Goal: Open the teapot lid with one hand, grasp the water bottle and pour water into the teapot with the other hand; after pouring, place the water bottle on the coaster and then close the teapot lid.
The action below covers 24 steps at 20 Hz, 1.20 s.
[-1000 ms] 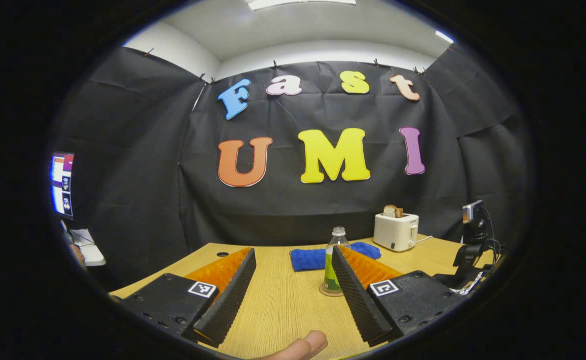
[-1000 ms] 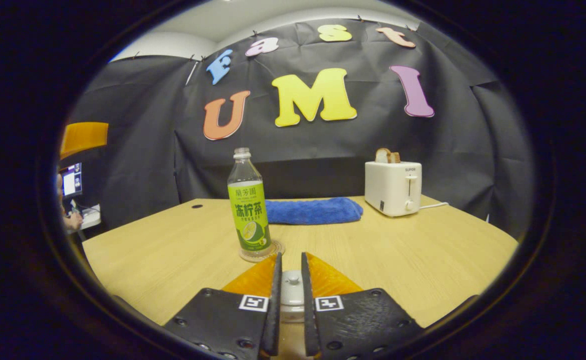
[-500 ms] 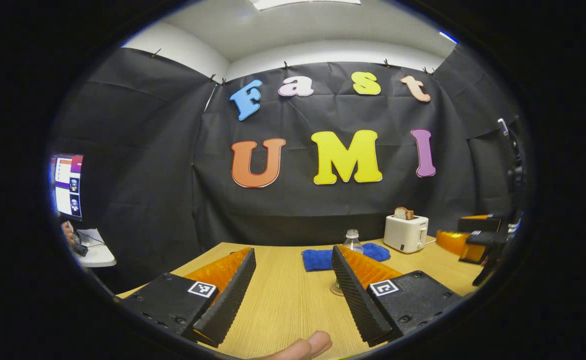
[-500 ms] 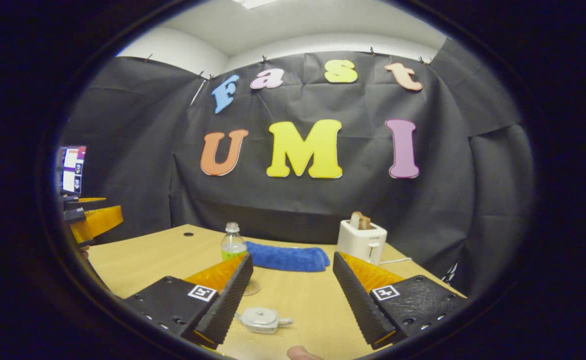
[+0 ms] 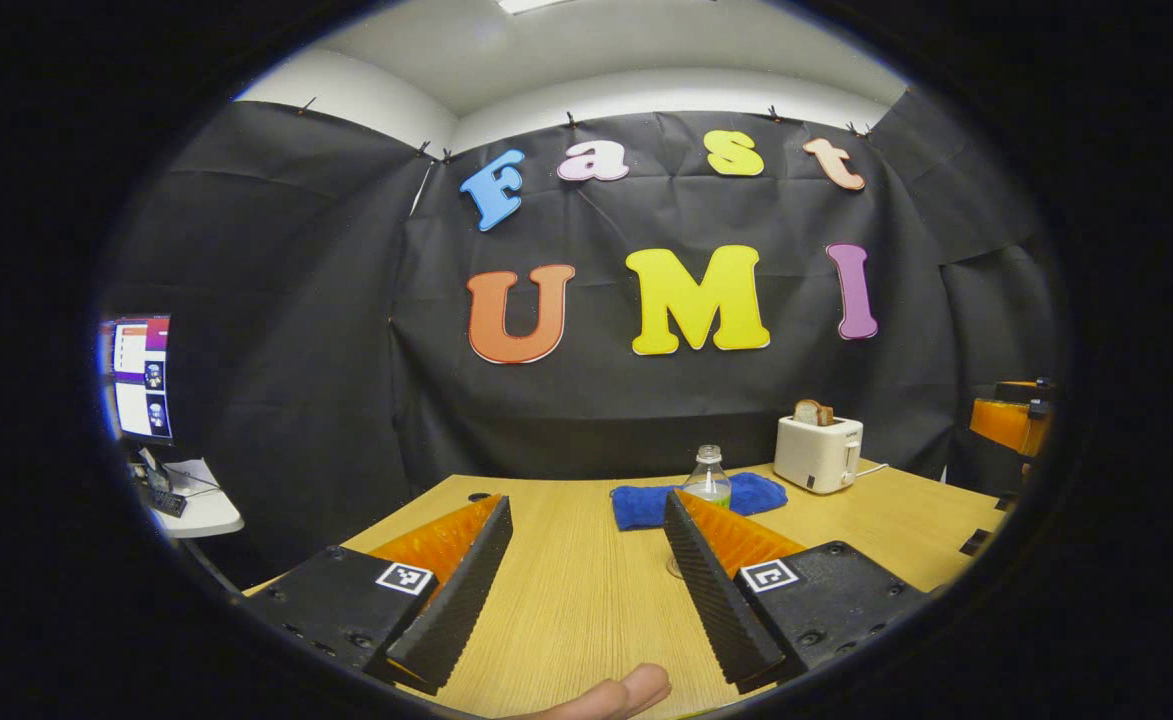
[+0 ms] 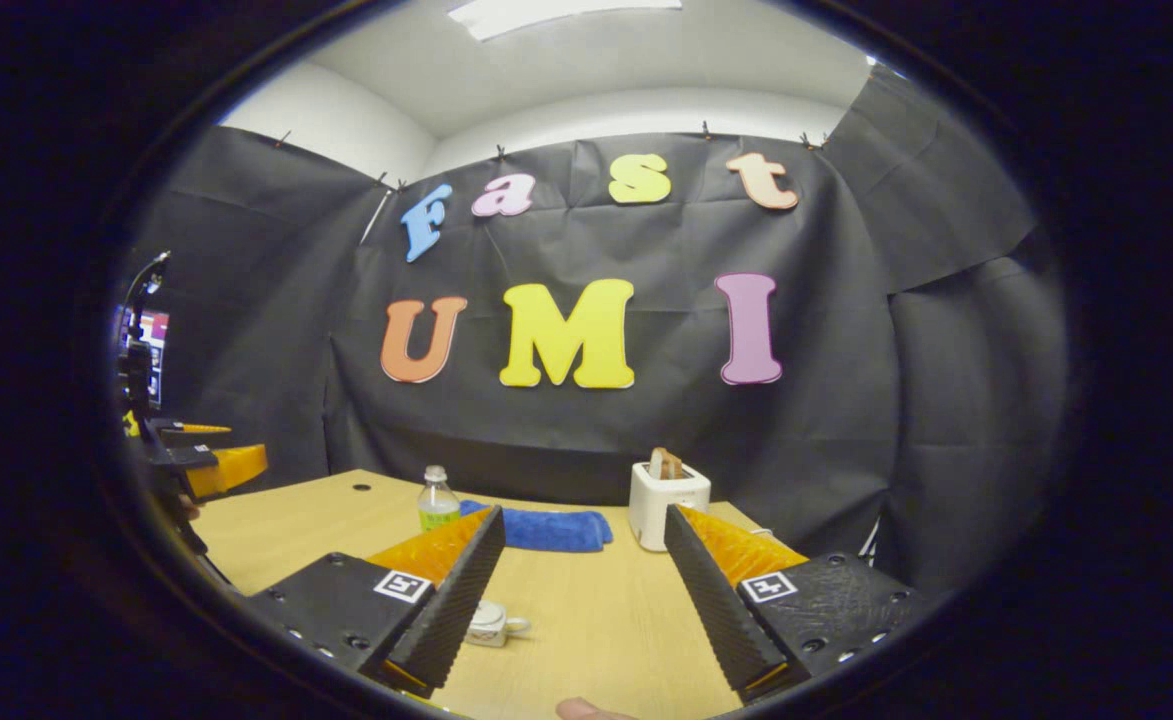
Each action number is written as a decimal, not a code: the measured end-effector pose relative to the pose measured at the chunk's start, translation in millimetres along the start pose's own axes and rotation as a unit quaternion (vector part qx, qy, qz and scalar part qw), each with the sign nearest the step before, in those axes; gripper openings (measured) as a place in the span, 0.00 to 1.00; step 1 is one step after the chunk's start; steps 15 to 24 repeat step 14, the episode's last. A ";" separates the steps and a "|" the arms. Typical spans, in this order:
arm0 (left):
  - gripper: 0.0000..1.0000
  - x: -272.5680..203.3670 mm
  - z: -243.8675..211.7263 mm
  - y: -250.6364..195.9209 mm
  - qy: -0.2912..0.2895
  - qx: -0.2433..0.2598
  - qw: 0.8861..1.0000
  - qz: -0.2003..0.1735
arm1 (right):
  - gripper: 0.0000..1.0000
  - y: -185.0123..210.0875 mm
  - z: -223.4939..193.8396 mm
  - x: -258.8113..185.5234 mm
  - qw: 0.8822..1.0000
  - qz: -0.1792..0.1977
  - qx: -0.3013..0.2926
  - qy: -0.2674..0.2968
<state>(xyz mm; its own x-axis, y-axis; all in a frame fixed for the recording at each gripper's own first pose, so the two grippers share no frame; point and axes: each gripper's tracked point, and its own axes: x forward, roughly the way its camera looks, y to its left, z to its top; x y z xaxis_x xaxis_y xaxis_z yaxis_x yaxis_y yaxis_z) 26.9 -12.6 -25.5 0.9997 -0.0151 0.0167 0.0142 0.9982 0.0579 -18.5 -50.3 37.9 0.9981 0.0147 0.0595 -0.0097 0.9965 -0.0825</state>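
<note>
Low in the right gripper view, the teapot (image 6: pixel 489 623) sits on the table (image 6: pixel 596 620) with its lid on, just beside the wide-open, empty right gripper (image 6: pixel 578 600). Mid-frame in the left gripper view, the bottle (image 5: pixel 708 477) stands upright beyond the equally spread, empty left gripper (image 5: pixel 586 590), apparently parked after pouring.

lidded white teapot (image 6: pixel 487 624), upright bottle (image 6: pixel 437 499)

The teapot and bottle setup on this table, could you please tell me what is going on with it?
A person holds two tongs, both open and empty. The left tongs and the right tongs hover above the table. The teapot sits with its lid on. The water bottle stands upright by the blue towel. The job looks finished.
</note>
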 end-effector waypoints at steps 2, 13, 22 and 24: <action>0.96 -0.6 0.7 -1.5 -0.002 0.012 1.000 0.002 | 0.96 -0.2 -8.1 -0.8 1.000 0.004 0.000 0.011; 0.95 7.2 -13.4 8.2 0.016 0.011 1.000 0.021 | 0.95 3.1 -29.7 5.1 0.999 0.010 -0.029 0.039; 0.95 7.7 -13.8 10.6 0.017 0.010 1.000 0.024 | 0.95 2.5 -31.2 5.3 0.999 0.009 -0.030 0.040; 0.95 7.7 -13.8 10.6 0.017 0.010 1.000 0.024 | 0.95 2.5 -31.2 5.3 0.999 0.009 -0.030 0.040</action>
